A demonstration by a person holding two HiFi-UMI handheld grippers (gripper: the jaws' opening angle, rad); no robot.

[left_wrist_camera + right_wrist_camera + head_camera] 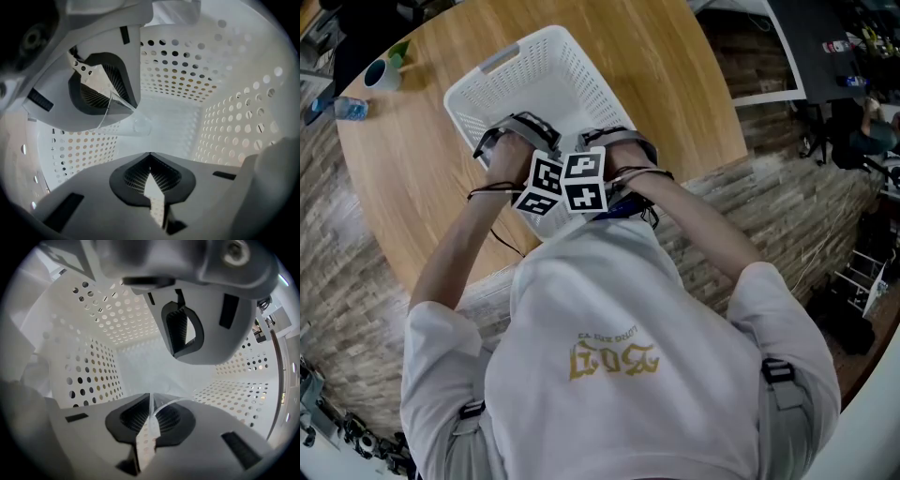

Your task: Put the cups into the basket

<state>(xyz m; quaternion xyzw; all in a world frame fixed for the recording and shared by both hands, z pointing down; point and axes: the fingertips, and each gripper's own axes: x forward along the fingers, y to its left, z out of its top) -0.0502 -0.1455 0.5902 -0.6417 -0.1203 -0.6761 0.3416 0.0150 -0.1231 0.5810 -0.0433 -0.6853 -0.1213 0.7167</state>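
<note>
**Both grippers open inside the basket, clear cup at the jaws**

In the left gripper view a clear cup (140, 125) shows faintly, its round base between the two jaws just past their tips and nearer the upper one. A thin transparent line of it curves across the upper pad (101, 91). The left gripper (143, 131) has its jaws wide apart, not pressed onto the cup.

In the right gripper view a clear rim (165, 401) arcs over the lower pad (140, 418) and touches it. The right gripper (168, 373) is also wide open, its upper jaw well clear of that rim. I cannot tell whether this rim belongs to the same cup or to a second one.

Both grippers reach down into one white perforated basket (591, 94), whose dotted walls fill both gripper views. From the head view the two marker cubes (562, 183) sit side by side at the basket's near edge.

The basket stands on a round wooden table (422, 178). At the table's far left stand one white cup with a teal inside (382, 73) and one plastic bottle (342, 109), both well apart from the basket.
</note>
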